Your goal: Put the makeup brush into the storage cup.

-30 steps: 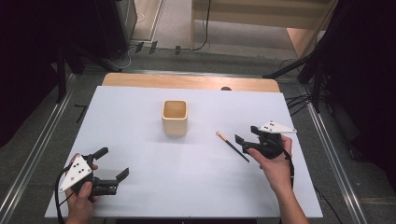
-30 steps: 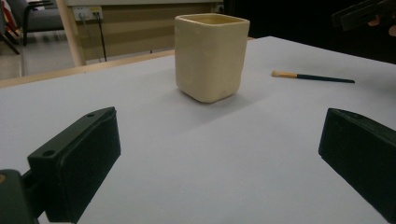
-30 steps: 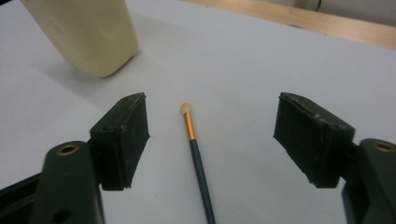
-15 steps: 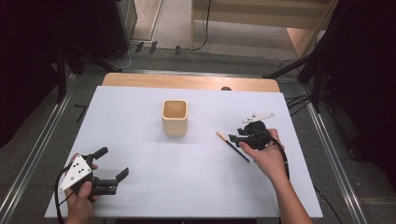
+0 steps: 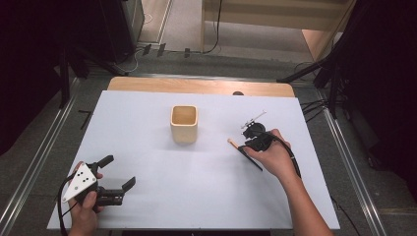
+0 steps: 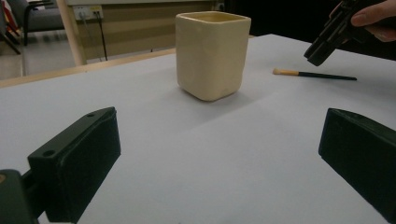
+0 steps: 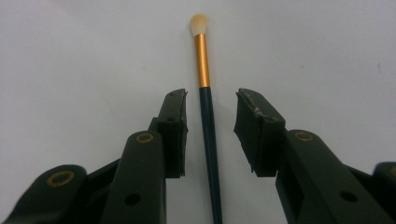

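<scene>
A thin brush (image 7: 208, 140) with a dark handle, gold ferrule and pale tip lies flat on the white table (image 5: 147, 123), right of a cream square cup (image 5: 184, 124). My right gripper (image 7: 210, 112) points down over the handle. Its jaws have just been closing and now straddle the brush with small gaps on both sides, so the pads do not touch it. In the high view that right gripper (image 5: 246, 147) covers the brush (image 5: 231, 142) mid-handle. My left gripper (image 5: 119, 170) rests wide open near the front left corner, holding nothing, facing the cup (image 6: 212, 56) and brush (image 6: 313, 74).
The cup stands upright in the table's middle, well apart from both grippers. A wooden strip (image 5: 196, 86) runs along the table's far edge. Metal rails (image 5: 29, 167) and stands flank the table on the floor.
My right gripper has moved left onto the brush and tipped downward over it, and its jaws stand narrower than before. The left gripper, cup and brush have stayed where they were.
</scene>
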`<state>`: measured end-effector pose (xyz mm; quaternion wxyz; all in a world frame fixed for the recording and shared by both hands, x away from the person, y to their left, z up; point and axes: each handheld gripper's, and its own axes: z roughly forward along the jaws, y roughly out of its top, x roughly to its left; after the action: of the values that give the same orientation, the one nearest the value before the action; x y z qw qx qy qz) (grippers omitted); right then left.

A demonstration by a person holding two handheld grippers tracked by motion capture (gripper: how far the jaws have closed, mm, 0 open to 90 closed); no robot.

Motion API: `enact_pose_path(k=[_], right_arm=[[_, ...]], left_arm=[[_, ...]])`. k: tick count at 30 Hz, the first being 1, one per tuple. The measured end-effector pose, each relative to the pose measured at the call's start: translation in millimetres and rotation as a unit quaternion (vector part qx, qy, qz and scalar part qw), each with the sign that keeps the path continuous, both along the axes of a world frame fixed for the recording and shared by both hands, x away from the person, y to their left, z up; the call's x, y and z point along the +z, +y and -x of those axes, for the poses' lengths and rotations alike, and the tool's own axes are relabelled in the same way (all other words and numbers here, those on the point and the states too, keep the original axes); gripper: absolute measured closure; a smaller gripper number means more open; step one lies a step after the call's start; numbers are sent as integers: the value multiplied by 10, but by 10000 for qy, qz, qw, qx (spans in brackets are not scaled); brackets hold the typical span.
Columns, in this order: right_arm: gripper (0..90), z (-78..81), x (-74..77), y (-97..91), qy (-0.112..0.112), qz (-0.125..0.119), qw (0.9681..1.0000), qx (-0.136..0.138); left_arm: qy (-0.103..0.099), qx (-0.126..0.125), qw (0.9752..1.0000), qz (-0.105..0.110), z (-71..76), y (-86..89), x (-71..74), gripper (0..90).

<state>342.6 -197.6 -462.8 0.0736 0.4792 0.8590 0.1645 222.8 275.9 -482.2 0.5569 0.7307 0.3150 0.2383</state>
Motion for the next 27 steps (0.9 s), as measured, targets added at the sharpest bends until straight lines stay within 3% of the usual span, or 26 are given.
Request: enact_pose_path(k=[10,14,16,22,27], right_arm=[[700,-86,-105,78,373,415,9984,35],[719,-109,-137,80,426,417,9982,28],[743,-124,-177,87,557,448,9974,44],[841,-102,-188,113,522,472,9975,5],[843,-95,-189,120,497,480,9976,-44]], left_arm=[[18,-17,10000,-14,-2,-6,-4,0],[23,-17,10000,-13,-3,-7,-4,0],[21,-19,10000,-17,-2,-8,-4,0],[20,-29,10000,-51,-3,-24,-8,0],[22,-26,9996,-268,14,-98,-11,0]])
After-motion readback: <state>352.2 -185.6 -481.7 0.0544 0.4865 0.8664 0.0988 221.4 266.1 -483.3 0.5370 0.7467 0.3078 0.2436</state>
